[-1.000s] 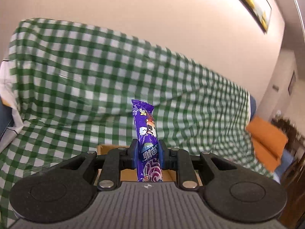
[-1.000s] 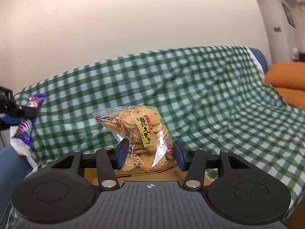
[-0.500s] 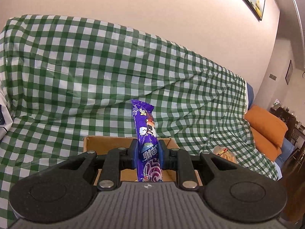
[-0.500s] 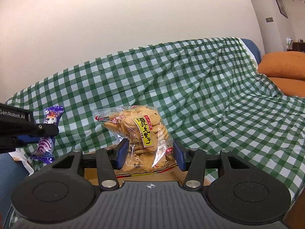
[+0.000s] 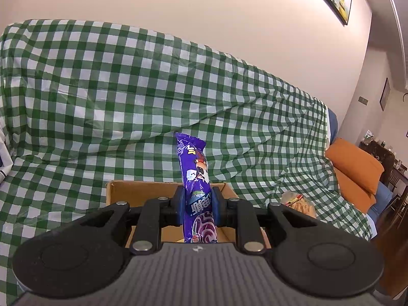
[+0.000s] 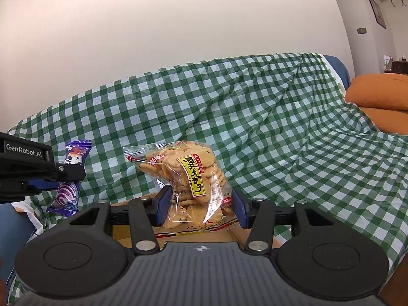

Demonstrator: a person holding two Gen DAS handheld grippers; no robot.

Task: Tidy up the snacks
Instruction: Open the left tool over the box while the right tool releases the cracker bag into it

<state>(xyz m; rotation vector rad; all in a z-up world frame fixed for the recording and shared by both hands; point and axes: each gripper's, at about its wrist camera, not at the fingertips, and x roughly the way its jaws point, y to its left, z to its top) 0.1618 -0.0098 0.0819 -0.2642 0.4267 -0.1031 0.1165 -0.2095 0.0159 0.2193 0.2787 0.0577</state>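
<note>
a: what has changed just now?

b: the left tongs [image 5: 196, 205] have moved over the cardboard box [image 5: 142, 191]. a second ago only a thin edge of the box showed behind them, and now its back wall and left corner are clear, from 9 to 1 o'clock around the tongs. the view was also blurred before and now it is sharp, so i think the hand has slowed down.

a: and what do they carry?

b: they are clamped on a purple candy wrapper [image 5: 195, 178], which stands upright between the blue pads [image 5: 179, 204]. the grip looks the same in all three moments. the top of the wrapper points to 12 o'clock, in front of the green checked cloth [image 5: 127, 89].

a: the right side?

b: the right tongs [image 6: 199, 205] are clamped on a clear bag of cookies [image 6: 190, 178] with a yellow label. this bag is wide, so the tongs stand partly apart, but the pads press on both sides. the grip and the bag did not change. the box [image 6: 127, 234] shows only a little under them.

a: anything else different?

b: yes. in the right view the left tongs [image 6: 67, 176] with the purple wrapper [image 6: 68, 191] were at the far edge at 9 o'clock, and now they reach more into the picture. in the left view the cookie bag [image 5: 298, 202] now shows at 3 o'clock.

a: what does it mean for the task?

b: i judge both snacks are close above the box and ready to be released inside. neither is in it yet.
</note>
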